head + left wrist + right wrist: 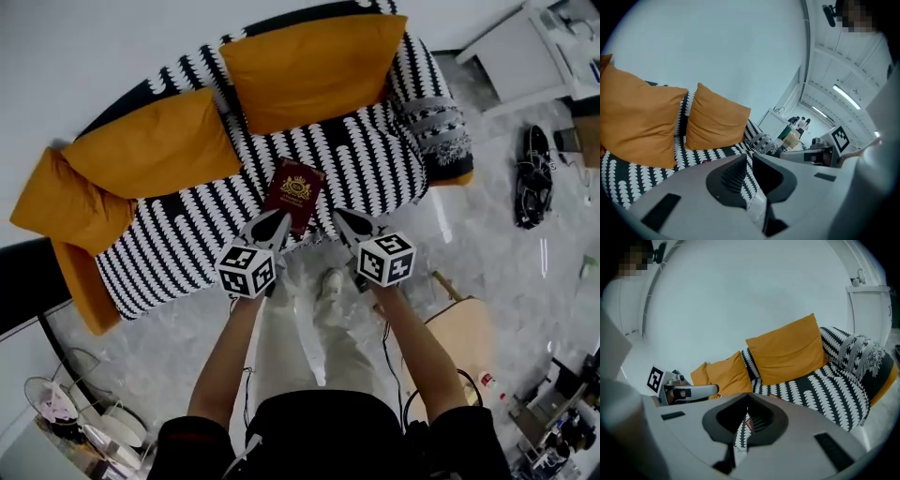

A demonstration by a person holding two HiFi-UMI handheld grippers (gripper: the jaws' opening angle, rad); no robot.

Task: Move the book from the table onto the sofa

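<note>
As the book (293, 192) lies on the sofa (375, 159), both hand-held grippers (280, 219) (340, 217) sit closed.

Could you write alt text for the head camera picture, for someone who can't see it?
Seen from above, a dark red book lies on a black-and-white sofa with orange cushions. A person standing before it holds the left gripper and right gripper close to the book.

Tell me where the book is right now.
In the head view the book lies on the sofa's striped seat near its front edge, at centre frame, just ahead of the left gripper and right gripper.
</note>
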